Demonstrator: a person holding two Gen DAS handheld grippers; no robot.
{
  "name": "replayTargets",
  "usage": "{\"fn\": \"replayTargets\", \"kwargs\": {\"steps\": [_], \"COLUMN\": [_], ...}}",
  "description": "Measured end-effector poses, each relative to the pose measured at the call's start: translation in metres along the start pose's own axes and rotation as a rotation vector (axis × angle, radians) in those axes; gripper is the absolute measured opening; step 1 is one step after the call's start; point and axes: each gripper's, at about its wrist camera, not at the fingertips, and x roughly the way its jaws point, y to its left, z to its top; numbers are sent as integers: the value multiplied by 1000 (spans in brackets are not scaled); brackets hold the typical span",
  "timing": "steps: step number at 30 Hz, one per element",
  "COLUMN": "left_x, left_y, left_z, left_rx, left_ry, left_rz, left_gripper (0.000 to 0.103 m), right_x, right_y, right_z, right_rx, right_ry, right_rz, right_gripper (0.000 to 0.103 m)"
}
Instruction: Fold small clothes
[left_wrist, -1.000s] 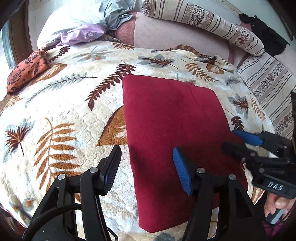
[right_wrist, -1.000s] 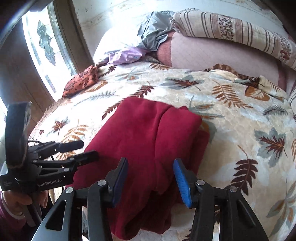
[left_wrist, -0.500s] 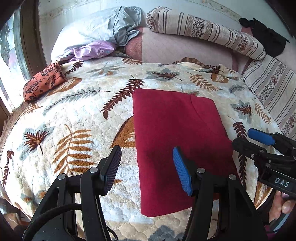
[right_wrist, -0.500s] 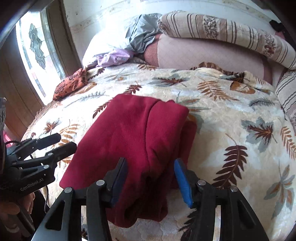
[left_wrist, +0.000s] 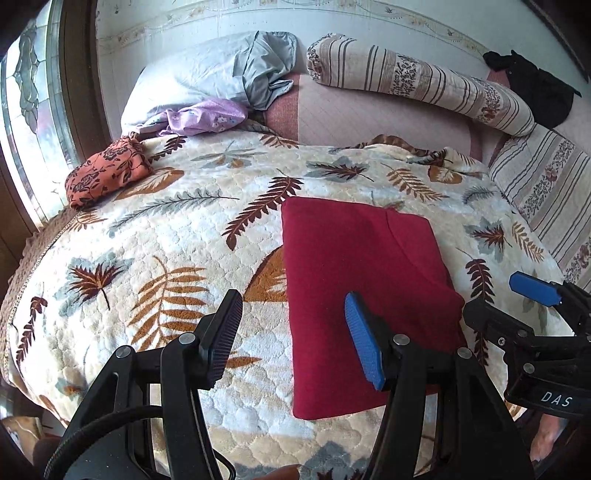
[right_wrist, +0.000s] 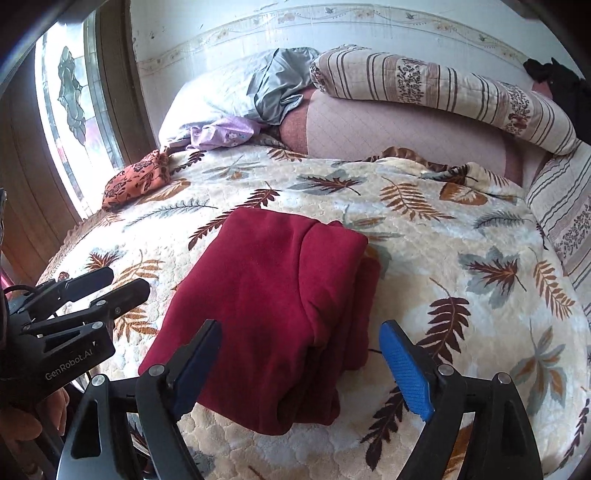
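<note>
A dark red garment (left_wrist: 362, 280) lies folded into a flat rectangle on the leaf-print blanket (left_wrist: 166, 240). In the right wrist view the red garment (right_wrist: 273, 306) shows stacked layers along its right edge. My left gripper (left_wrist: 295, 339) is open and empty, raised above the garment's near left edge. My right gripper (right_wrist: 299, 369) is open and empty, raised above the garment's near end. The right gripper also shows at the right edge of the left wrist view (left_wrist: 517, 306), and the left gripper shows at the left edge of the right wrist view (right_wrist: 107, 288).
A folded orange floral cloth (left_wrist: 107, 171) lies at the blanket's far left by the window (left_wrist: 26, 122). A purple garment (left_wrist: 207, 116) and a grey-blue one (left_wrist: 266, 74) sit on a white pillow. A striped bolster (left_wrist: 421, 88) and a black cloth (left_wrist: 532, 85) lie at the back.
Both grippers have pulled back and up from the red garment, so more of the bed shows. The garment lies still on the blanket. The right gripper's jaws have opened wider.
</note>
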Motion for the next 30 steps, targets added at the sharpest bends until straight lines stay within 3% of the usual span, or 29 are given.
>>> {"fn": "replayTargets", "kwargs": {"steps": [11,30], "left_x": [-2,0], "left_y": [0,2], "left_z": [-1,-1], "left_rx": [7,6], "left_ry": [-7,-7], "left_rz": [10,13], "left_gripper": [58,58], "right_x": [-2,6], "right_y": [1,-2], "right_z": [-4,-6], "right_rx": [33,53], "right_ry": [-8,20], "right_rz": [7,0], "right_gripper": [93,94]}}
